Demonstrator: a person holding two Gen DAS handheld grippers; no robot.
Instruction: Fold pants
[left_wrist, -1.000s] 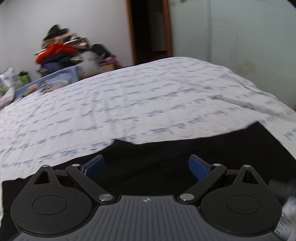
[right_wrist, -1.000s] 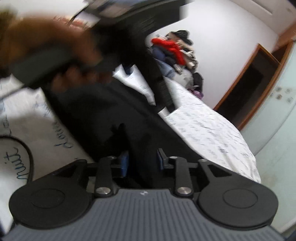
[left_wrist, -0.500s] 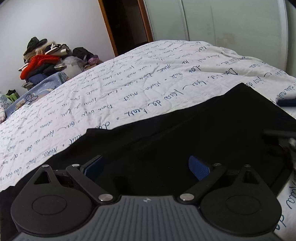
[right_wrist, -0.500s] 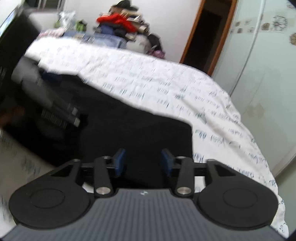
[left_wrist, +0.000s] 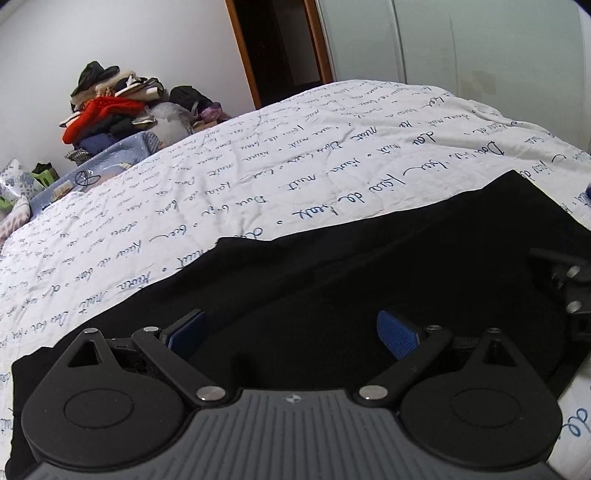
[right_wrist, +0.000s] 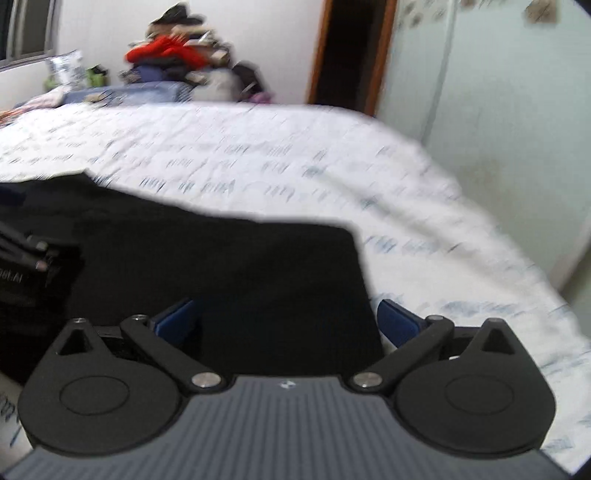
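The black pants (left_wrist: 369, 266) lie flat on the bed's white sheet with blue script (left_wrist: 258, 166). My left gripper (left_wrist: 291, 328) is open and empty just above the pants, its blue pads wide apart. My right gripper (right_wrist: 288, 321) is open and empty over the pants (right_wrist: 221, 266) near their right edge; its right pad is past that edge, over the sheet (right_wrist: 258, 158). Part of the right gripper shows at the right edge of the left wrist view (left_wrist: 569, 288), and part of the left gripper at the left edge of the right wrist view (right_wrist: 26, 266).
A pile of clothes (left_wrist: 110, 107) with a red garment stands at the far side of the bed. A dark doorway (left_wrist: 280, 48) and a pale wardrobe (left_wrist: 461, 48) stand behind. The bed's right edge (right_wrist: 535, 280) drops off near the right gripper.
My right gripper let go of the pants and opened wide, swinging round to face across the bed. The pants now lie flat. My left gripper stayed open and shifted slightly.
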